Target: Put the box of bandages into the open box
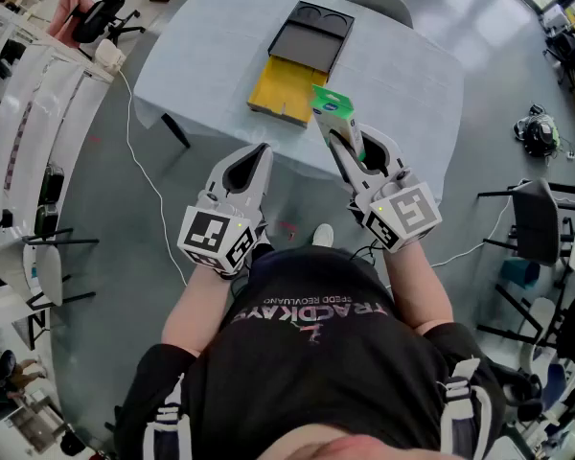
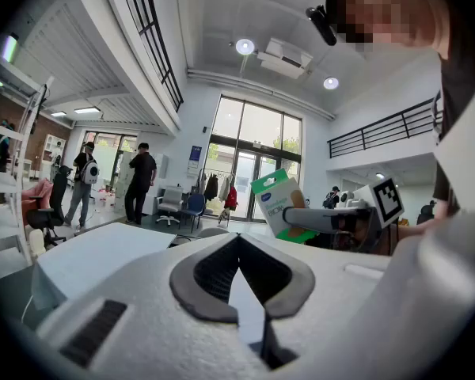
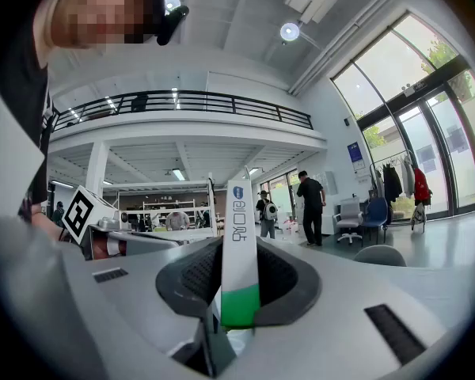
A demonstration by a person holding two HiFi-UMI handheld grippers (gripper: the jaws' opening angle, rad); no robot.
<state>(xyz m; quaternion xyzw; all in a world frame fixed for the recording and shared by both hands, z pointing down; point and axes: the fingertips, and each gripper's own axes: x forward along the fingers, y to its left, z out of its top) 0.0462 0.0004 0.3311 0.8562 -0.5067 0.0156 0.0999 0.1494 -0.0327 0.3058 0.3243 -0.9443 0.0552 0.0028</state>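
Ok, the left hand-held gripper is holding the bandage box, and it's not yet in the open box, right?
No: the right hand-held gripper holds the bandage box, as the right gripper view shows; the left hand-held gripper is empty. It's not yet in the open box.

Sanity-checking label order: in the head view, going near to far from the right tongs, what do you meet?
Right tongs shut on the green-and-white cardboard bandage box → open yellow-and-black box on the white-clothed table → grey chair back.
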